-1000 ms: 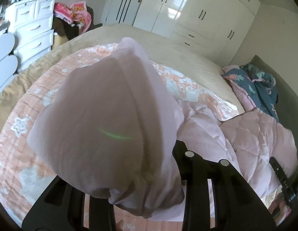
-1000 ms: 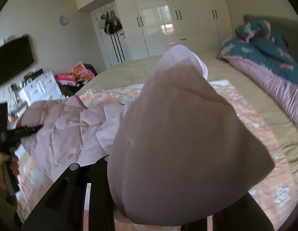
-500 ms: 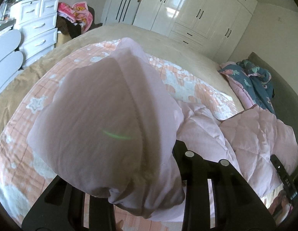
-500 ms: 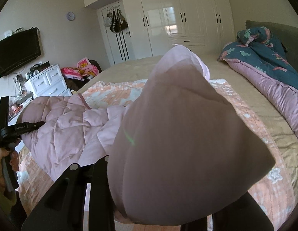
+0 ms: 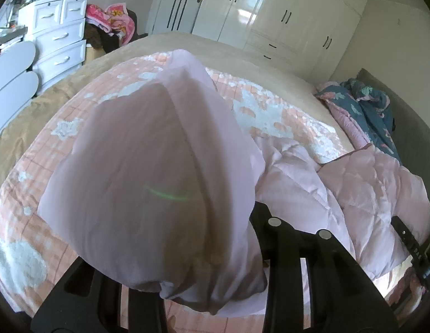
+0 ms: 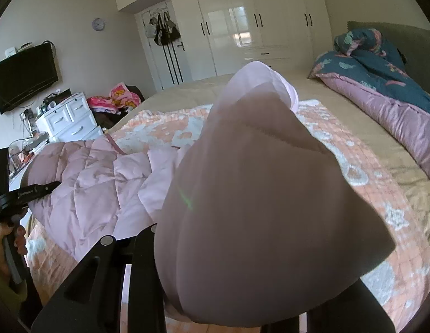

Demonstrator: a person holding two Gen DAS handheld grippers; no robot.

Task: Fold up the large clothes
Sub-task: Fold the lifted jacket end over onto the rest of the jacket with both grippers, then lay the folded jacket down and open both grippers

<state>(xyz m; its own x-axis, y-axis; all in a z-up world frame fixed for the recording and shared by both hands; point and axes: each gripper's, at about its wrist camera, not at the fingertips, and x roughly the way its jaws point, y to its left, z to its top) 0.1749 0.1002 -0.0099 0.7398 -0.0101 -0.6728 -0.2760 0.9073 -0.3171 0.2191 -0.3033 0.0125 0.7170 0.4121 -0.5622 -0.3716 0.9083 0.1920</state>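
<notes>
Each gripper, left (image 5: 212, 291) and right (image 6: 215, 299), is clamped on one end of the pink jacket (image 5: 339, 183), whose padded body sags between them over the quilt (image 6: 362, 194), long axis running hand to hand, so neither is nearer.

You've got two tools: left tool (image 5: 209, 299), right tool (image 6: 231, 299). One pink quilted jacket (image 5: 367, 194), one bed (image 5: 270, 66), one peach blanket (image 5: 281, 119), one teal quilt (image 6: 381, 66), one TV (image 6: 23, 77), one clock (image 6: 98, 24).
</notes>
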